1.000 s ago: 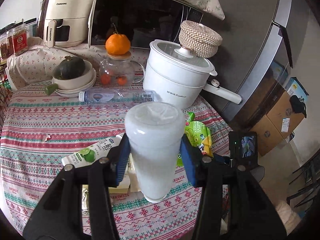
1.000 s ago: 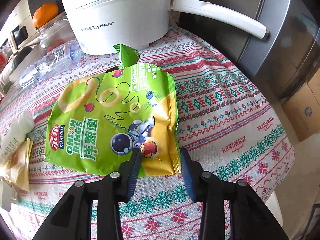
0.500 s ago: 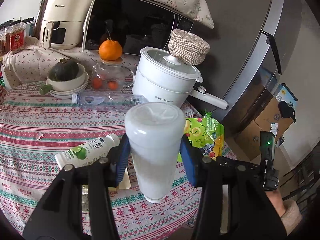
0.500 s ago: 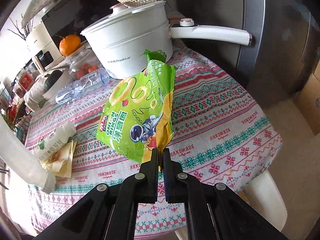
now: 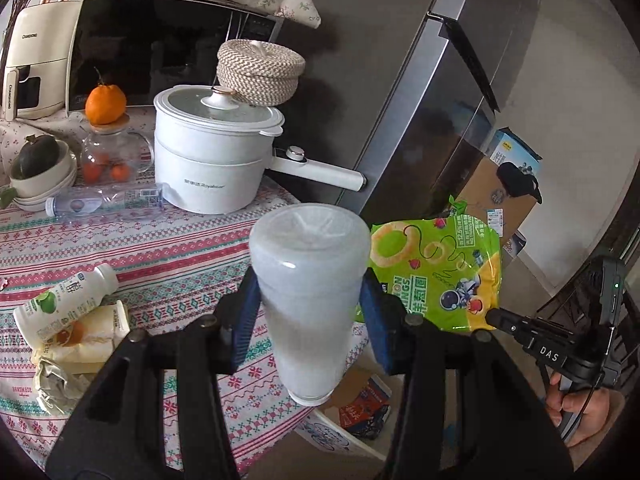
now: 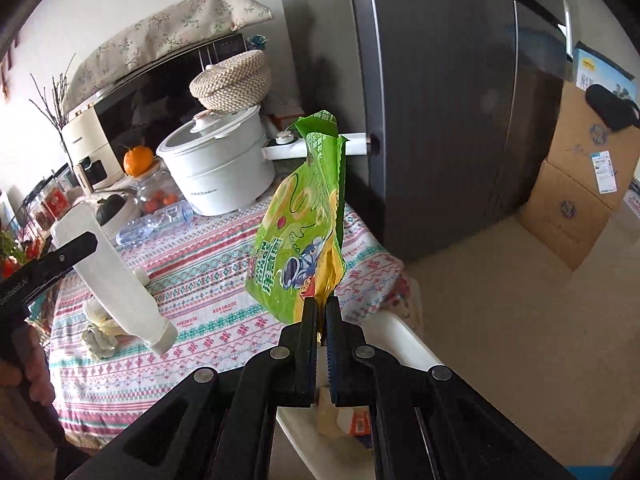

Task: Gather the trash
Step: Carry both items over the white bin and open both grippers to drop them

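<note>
My left gripper (image 5: 310, 312) is shut on a white plastic bottle (image 5: 308, 300), held bottom-up above the table's right edge; the same bottle (image 6: 108, 272) shows at the left of the right wrist view. My right gripper (image 6: 320, 308) is shut on the yellow corner of a green onion-ring snack bag (image 6: 304, 232), which hangs in the air over the table's corner. In the left wrist view that bag (image 5: 440, 272) floats right of the bottle. Below both grippers stands a white trash bin (image 5: 340, 436) with wrappers inside, also visible under my right gripper as the bin (image 6: 400, 340).
On the patterned tablecloth (image 5: 160, 248) lie a small lime drink bottle (image 5: 64, 304), crumpled paper (image 5: 60, 380) and a clear water bottle (image 5: 104, 202). A white electric pot (image 5: 212, 160), a jar with an orange and bowls stand behind. A grey fridge (image 6: 440, 120) and cardboard boxes (image 6: 580, 184) are at the right.
My right gripper shut on the snack bag's corner and lifted it off the table toward the right edge. My left gripper carried the white bottle rightward, over the bin.
</note>
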{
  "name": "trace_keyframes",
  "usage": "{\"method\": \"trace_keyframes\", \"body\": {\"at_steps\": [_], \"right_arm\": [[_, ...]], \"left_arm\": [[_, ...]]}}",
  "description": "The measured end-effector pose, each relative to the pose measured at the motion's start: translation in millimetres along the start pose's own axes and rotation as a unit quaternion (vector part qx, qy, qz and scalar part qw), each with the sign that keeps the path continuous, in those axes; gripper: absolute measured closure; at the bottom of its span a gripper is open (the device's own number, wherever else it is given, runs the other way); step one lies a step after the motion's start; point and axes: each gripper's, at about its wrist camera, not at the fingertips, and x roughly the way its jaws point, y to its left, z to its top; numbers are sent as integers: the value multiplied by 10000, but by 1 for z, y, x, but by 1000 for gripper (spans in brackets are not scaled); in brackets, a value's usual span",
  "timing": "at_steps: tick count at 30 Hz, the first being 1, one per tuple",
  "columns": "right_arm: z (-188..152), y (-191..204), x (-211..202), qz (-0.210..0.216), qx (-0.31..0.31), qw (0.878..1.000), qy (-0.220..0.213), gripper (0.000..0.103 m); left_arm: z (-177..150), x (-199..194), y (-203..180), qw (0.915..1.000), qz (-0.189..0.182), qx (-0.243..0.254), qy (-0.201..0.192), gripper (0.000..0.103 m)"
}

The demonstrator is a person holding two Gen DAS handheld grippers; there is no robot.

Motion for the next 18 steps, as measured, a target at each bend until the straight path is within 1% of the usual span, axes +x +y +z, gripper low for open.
{"method": "trace_keyframes", "body": {"at_steps": [5, 8, 11, 14, 16, 18], "right_arm": [[-21, -39, -23, -302, 205, 9992, 158, 98], [-35, -55, -23, -342, 326, 9981, 389, 98], [-48, -67, -12, -382, 416, 9957, 732, 98], [-60, -70, 8, -267, 511, 9911, 1196, 98], [-69, -68, 23, -223, 492, 9871, 1508, 98], [-75, -67, 36, -111, 502, 9836, 1727, 98]], "left_arm": [[-20, 15, -41, 9987, -236, 438, 139, 53], [-34, 23, -60, 9972, -193, 701, 173, 53], [-50, 34, -74, 9951, -159, 908, 360, 53], [-62, 43, -83, 9931, -177, 1027, 533, 53], [-67, 48, -87, 9922, -155, 1094, 577, 52], [-70, 52, -88, 9915, -144, 1146, 605, 52]]}}
